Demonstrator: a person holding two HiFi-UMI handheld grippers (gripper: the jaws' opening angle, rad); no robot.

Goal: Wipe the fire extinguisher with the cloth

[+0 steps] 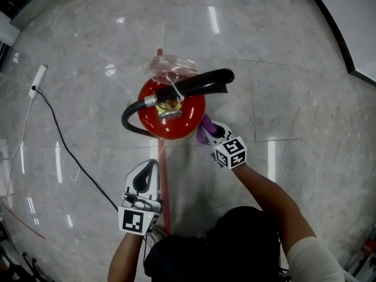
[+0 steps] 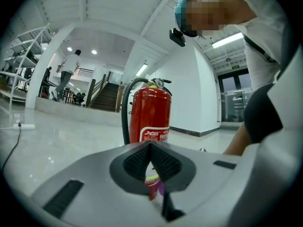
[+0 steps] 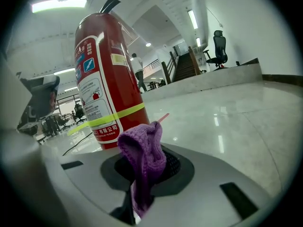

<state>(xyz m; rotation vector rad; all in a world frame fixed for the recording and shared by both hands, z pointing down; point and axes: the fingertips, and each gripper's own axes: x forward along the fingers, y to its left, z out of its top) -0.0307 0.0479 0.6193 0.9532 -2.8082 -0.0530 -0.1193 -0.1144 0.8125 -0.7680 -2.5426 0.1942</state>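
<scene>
Left tongs [image 1: 151,170]: lower middle of the frame, closed together, with nothing between them.
Right tongs [image 1: 210,131]: right of centre, clamped on the cloth [image 3: 142,151].
Cloth: purple, just beside the lower right side of the fire extinguisher [image 1: 171,107].
Fire extinguisher: red, standing upright on the floor [image 1: 282,69] at the centre of the frame.
Cable [image 1: 70,151]: black, lying across the left part of the floor.

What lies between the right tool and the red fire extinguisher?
Only the purple knitted cloth, pinched in the right tool; it fills the gap to the red fire extinguisher in the head view.
</scene>
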